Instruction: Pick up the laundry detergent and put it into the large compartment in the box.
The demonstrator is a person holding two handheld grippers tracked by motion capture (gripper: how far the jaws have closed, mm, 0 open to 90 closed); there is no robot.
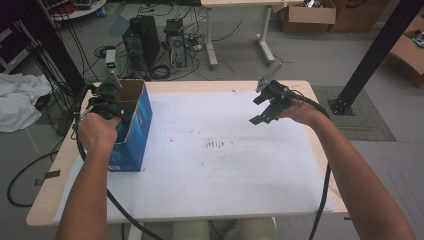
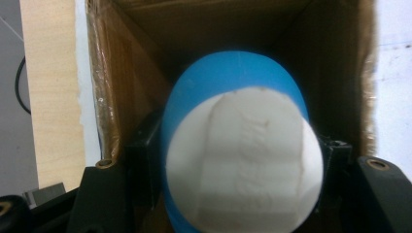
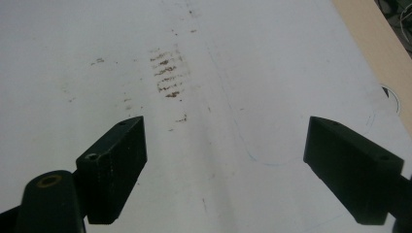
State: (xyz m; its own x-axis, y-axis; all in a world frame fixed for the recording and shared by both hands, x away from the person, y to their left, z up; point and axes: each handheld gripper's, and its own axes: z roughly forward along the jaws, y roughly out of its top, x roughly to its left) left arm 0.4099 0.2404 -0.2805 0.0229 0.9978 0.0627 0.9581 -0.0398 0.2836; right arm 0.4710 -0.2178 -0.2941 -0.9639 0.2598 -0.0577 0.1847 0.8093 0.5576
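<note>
Roughly, risks by size of item:

table: white sheet over wood, stained patch mid-sheet. Nothing on it pins the box, so any sideways push from the load would likely slide the box.

blue box: open-topped carton, stands upright near the table's left edge. Risk: it sits close to that edge; a knock from the person's hand could tip it or push it off.

box walls: brown cardboard, taped, close around the load on both sides. Risk: the jaws look nearly as wide as the opening, so they may snag the rim or have no room to spread.

blue-and-white object: rounded, blue shell with a white face, inside the box mouth, bottom of box not visible. Risk: released high, it drops and could jolt the box.

left hand-held gripper: clamped on the blue-and-white object, jaws pressing its flanks. Risk: smooth curved sides, grip could slip.

right hand-held gripper: jaws wide apart, nothing between them, hovering over bare sheet well away from the box. Risk: not bracing the box.
</note>
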